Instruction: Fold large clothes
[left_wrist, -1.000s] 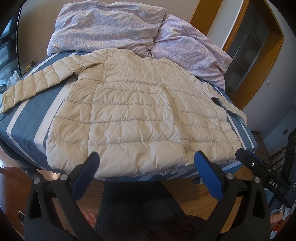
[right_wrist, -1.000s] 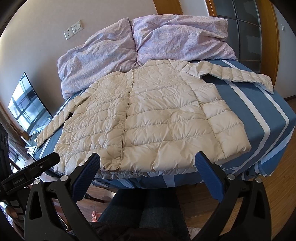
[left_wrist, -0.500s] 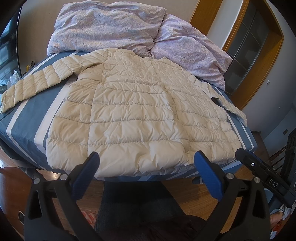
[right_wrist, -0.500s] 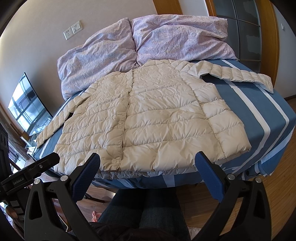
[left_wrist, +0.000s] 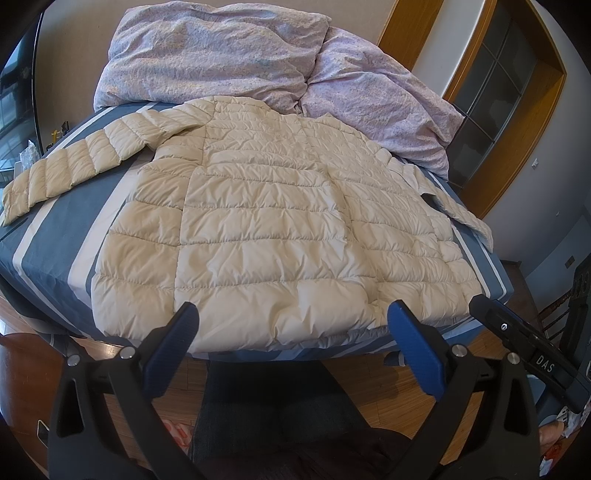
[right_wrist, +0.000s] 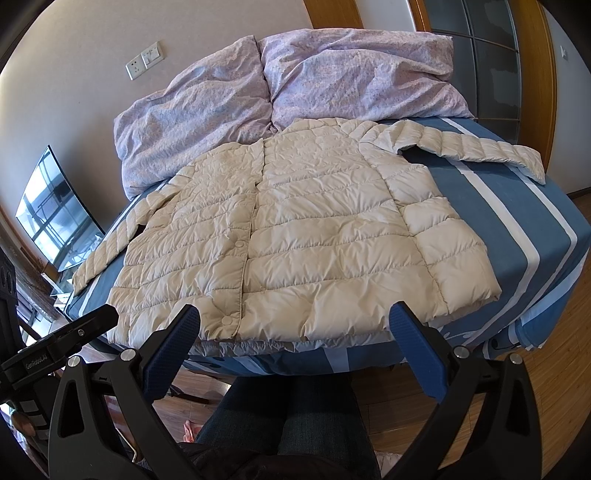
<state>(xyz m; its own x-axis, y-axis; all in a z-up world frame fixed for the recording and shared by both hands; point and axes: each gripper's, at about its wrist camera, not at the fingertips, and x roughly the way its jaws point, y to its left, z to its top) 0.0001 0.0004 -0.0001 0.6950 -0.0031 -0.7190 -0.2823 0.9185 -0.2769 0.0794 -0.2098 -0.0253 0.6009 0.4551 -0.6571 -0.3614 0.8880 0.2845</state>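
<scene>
Left wrist view: jacket (left_wrist: 273, 236) flat beyond spread blue fingers (left_wrist: 171, 343), untouched

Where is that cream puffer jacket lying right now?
In both wrist views the cream puffer jacket lies spread flat on the blue striped bed, its collar near the lilac pillows and its hem at the near edge.

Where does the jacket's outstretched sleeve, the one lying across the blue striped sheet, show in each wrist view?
Left wrist view: the outstretched sleeve runs to the left edge, upper left.
Right wrist view: the same sleeve reaches toward the right edge, upper right.
Shared landmark: the lilac pillows behind the jacket's collar.
</scene>
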